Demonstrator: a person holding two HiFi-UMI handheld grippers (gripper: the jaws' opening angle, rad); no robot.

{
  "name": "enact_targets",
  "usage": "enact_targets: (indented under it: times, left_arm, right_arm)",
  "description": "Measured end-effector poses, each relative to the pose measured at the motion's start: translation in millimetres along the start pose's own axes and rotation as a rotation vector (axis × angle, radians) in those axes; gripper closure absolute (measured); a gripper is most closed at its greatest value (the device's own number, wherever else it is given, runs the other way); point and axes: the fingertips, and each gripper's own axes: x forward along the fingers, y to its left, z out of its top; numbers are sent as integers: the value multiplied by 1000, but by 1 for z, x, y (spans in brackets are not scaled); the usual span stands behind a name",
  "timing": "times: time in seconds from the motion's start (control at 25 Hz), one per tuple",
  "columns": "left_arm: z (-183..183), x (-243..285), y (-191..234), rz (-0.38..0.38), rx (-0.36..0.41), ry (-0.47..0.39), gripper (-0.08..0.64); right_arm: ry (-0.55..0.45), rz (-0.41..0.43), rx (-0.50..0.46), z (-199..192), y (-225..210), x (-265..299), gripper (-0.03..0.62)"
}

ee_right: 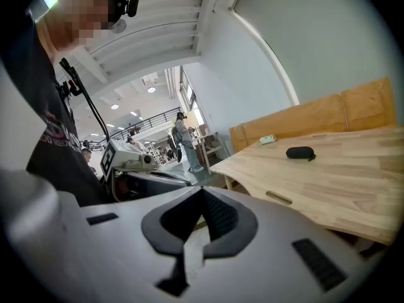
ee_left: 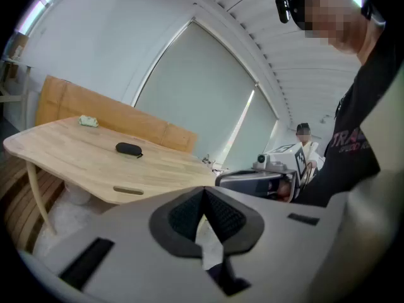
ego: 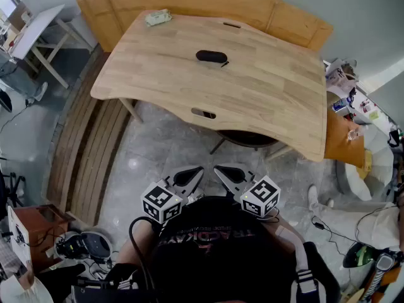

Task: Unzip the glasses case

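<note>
A black oval glasses case [ego: 211, 57] lies zipped near the middle of the wooden table [ego: 265, 106], its pull tab at its right end. It also shows small in the left gripper view as the case [ee_left: 128, 148] and in the right gripper view as the case [ee_right: 300, 152]. My left gripper [ego: 197, 171] and right gripper [ego: 219, 169] are held close to my chest, well short of the table's near edge, tips angled toward each other. Both are shut with nothing between the jaws.
A small pale green object [ego: 158, 18] lies at the table's far left corner. A wooden bench [ego: 208, 2] runs behind the table. Slots [ego: 203, 113] are cut near the front edge. Cables and gear lie on the floor to the right; another person [ee_left: 303, 145] stands far off.
</note>
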Motion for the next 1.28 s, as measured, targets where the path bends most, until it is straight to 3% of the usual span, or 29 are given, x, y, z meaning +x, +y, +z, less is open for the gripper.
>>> enact_targets:
  times: [0.76,1.28]
  left_arm:
    - [1,-4,4,-4,-14,-8,549]
    - [4,-13,11,15,-18,-35,549]
  right_arm:
    - [0,32,26,2,4,7,577]
    - [-22,0,39,7,0,8,577]
